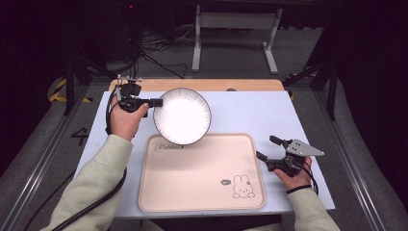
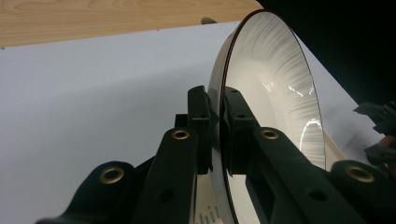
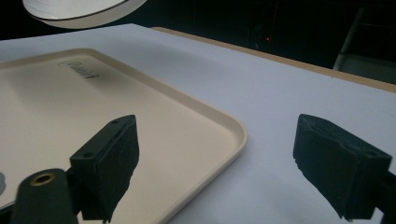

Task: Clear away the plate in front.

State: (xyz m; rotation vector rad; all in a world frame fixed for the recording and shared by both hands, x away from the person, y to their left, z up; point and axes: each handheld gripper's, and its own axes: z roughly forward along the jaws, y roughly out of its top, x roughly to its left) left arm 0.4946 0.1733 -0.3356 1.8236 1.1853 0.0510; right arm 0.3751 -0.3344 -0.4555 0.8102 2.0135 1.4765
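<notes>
At the upper left of the high view, the left gripper [image 1: 155, 102] is clamped on the rim of a white bowl [image 1: 182, 116] with a dark edge. The bowl is tilted, its fluted inside turned toward the camera, and it sits left of centre in the frame, overlapping the top left corner of the tray. In the left gripper view the two black jaws rise from the bottom and pinch the bowl's [image 2: 275, 102] thin wall between them, one pad on the outside and one on the ribbed inside.

Below and to the right of the bowl, a beige tray [image 1: 159, 192] with a rabbit drawing lies flat on the white-covered desk [image 1: 250, 113].

At the lower right of the high view, the right gripper [image 1: 268, 148] rests just beside the tray's right edge with its jaws apart and nothing between them. In the right gripper view its pads stand wide, one over the tray's [image 3: 219, 122] corner and one over the bare desk.
</notes>
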